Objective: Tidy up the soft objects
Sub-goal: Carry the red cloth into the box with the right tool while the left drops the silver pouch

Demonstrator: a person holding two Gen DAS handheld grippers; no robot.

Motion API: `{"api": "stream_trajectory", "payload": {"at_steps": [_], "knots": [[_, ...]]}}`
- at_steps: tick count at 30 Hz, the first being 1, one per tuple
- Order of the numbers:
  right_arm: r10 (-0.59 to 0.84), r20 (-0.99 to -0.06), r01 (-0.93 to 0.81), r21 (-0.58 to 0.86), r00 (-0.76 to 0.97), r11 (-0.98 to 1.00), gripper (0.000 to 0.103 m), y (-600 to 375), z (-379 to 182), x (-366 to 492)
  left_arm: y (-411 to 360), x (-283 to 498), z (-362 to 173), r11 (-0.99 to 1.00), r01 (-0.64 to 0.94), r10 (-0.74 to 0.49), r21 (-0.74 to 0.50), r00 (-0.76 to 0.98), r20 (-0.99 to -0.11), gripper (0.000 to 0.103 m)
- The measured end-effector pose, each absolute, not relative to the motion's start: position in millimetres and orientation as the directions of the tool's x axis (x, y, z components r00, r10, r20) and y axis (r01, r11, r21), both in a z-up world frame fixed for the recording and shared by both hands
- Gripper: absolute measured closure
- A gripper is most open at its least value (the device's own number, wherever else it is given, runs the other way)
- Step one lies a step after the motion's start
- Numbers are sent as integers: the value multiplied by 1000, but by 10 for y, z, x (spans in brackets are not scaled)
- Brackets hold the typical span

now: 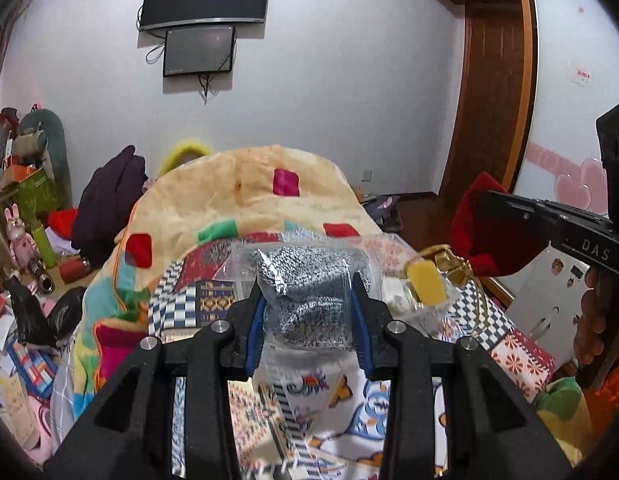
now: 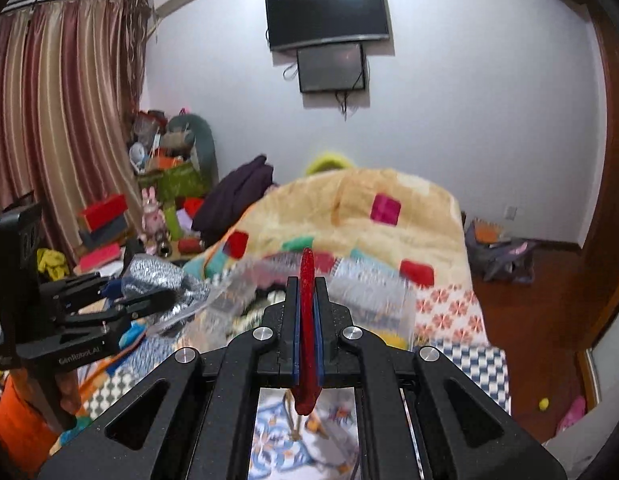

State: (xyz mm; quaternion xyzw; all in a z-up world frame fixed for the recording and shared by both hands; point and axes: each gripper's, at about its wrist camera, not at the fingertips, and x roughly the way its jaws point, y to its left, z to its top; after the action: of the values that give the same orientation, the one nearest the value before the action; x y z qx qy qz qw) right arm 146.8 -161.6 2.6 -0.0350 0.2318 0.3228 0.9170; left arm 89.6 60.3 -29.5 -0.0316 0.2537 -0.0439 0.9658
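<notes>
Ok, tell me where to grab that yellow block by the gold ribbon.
Probably the upper end of the yellow block, from above, pinching across its left and right edges: it stands tilted with the top free, while the gold ribbon crowds its right.

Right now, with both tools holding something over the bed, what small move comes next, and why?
Probably lower the left tool, shut on the bagged grey knit, toward the clear box on the bed; the right tool pinches red cloth, which also needs placing.
</notes>
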Motion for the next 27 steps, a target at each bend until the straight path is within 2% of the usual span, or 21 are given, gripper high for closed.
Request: {"api": "stream_trajectory", "payload": {"at_steps": [5,9,17,21,27], "knots": [[577,-423,-606,78,699,792,98,-1484,66,1632,620,1106,-294,994,76,-105,-79,864,-493,66],[565,-441,-602,67,697,796,98,-1406,-39,1772,621,1283,-410,993,82,-112,-80,845,-524,66],[554,-570,-599,130,607,790,98,-1322,-575,2090,562,1682,-828,992,95,-128,-86,776,-618,66],[513,-635,-587,113,578,802,98,-1305,-806,2181,498,1776,-982,992,100,-123,-72,750,-650,66],[447,-680,-572,50,581,819,98,-1288,-895,2218,413,1852,-1071,993,99,-112,-57,737,-667,65]]}}
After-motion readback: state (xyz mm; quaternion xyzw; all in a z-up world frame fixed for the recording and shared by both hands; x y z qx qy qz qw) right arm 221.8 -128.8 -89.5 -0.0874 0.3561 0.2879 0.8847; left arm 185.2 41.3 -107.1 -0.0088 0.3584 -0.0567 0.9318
